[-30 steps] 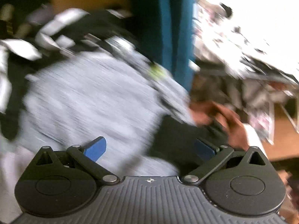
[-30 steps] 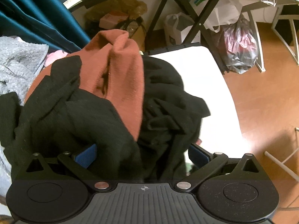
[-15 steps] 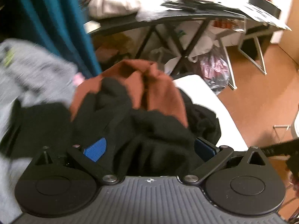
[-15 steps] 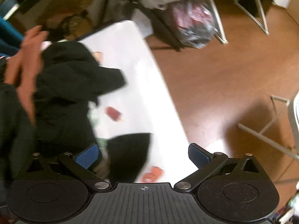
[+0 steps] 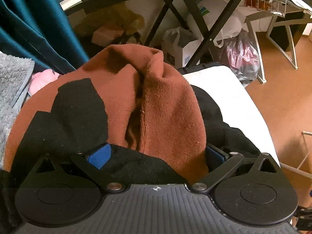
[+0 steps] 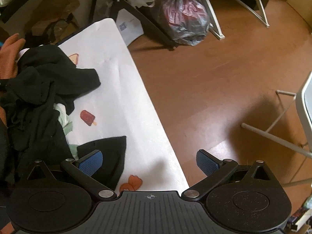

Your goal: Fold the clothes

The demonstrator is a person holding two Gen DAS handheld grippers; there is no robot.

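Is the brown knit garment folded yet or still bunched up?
Bunched up. The brown knit garment sits heaped in loose creases, tangled with black clothes, not laid flat.

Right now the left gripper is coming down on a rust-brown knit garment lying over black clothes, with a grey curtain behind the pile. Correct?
Not quite: the curtain is teal, as the left wrist view shows. The left gripper, jaws closing, straddles the rust-brown knit garment over black clothes.

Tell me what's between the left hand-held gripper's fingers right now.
In the left wrist view, the rust-brown knit garment and black clothing bunch between the left hand-held gripper fingers, whose jaws are closing; no firm pinch shows yet.
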